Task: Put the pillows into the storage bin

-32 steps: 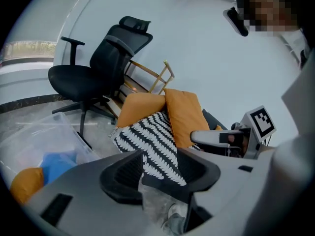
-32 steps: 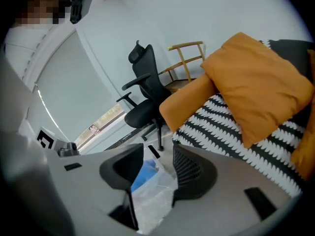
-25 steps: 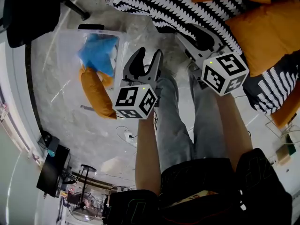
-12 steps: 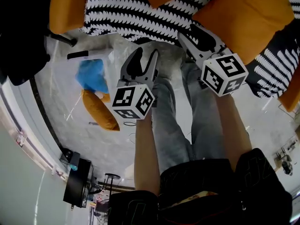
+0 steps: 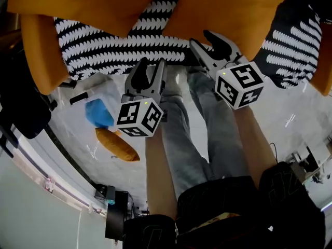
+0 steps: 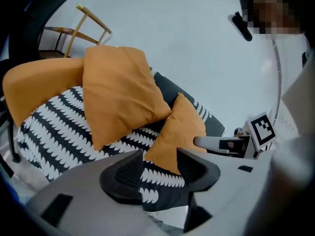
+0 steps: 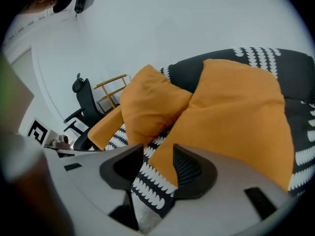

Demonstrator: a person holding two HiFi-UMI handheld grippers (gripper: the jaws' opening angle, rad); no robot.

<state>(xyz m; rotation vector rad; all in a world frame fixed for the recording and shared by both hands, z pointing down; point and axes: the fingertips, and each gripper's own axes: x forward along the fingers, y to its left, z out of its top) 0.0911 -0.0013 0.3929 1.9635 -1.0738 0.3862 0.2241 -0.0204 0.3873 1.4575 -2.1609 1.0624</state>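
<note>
Jaws apart on both grippers, nothing clamped! The left gripper (image 5: 150, 66) and right gripper (image 5: 203, 41) hang side by side, just short of the orange pillows (image 5: 88, 4) heaped on the black-and-white patterned cover (image 5: 119, 40). One big pillow (image 5: 236, 9) droops over the cover's front edge, right ahead of the right gripper. Off to the left, on the floor (image 5: 290, 113), stands the clear storage bin (image 5: 111, 90). It has a blue pillow (image 5: 98, 113) inside and another orange pillow (image 5: 116, 145) at its near side.
</note>
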